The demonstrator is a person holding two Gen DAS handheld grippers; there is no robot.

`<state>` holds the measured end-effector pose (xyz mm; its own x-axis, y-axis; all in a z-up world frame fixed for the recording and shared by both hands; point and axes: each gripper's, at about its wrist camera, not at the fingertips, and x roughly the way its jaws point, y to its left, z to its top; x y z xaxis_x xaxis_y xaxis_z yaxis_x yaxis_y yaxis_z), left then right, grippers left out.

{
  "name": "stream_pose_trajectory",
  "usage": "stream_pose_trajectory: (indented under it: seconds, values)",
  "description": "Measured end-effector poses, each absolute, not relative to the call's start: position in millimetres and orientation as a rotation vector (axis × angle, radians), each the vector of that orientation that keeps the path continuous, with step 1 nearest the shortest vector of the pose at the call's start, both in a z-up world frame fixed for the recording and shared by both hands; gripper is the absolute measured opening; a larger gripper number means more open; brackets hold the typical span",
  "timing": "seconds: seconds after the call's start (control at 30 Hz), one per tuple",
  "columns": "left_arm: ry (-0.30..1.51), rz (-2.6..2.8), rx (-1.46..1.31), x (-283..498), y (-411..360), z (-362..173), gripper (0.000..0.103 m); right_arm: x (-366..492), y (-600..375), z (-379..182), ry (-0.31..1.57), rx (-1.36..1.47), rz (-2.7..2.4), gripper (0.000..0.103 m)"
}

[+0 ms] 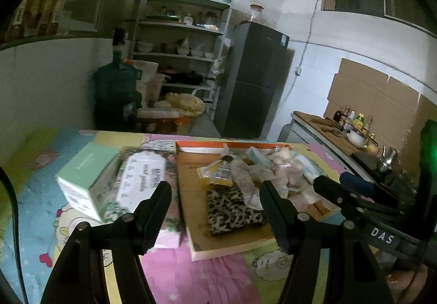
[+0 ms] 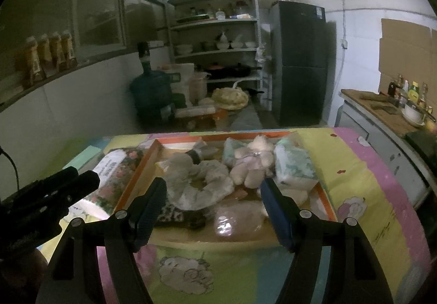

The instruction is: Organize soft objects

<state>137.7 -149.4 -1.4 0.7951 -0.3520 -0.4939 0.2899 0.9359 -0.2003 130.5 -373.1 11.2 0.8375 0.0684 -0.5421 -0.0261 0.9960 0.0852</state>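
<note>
Lying beyond the open right gripper (image 2: 213, 201): plush bear (image 2: 252, 164).

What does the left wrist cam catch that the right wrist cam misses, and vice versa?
Left wrist only: the mint green box in full, left of the tray; the leopard-print cloth unobstructed. Right wrist only: the clear bag at the tray's near edge; bottles on the ledge. Both: the orange-rimmed tray, plush bear, floral pack, both grippers open and empty.

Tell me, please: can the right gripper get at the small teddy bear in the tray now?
Probably yes. The right gripper is open and empty, and the teddy bear lies on top of the pile in the tray, uncovered, just ahead.
</note>
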Motion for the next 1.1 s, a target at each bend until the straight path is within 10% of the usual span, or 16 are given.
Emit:
stream_pose_trajectory:
  seconds: [1.1]
  values:
    - [0.500, -0.259, -0.096, 77.0, -89.0, -0.8, 0.066, 74.5, -300.3, 13.1, 0.538, 0.074, 0.076, 0.073]
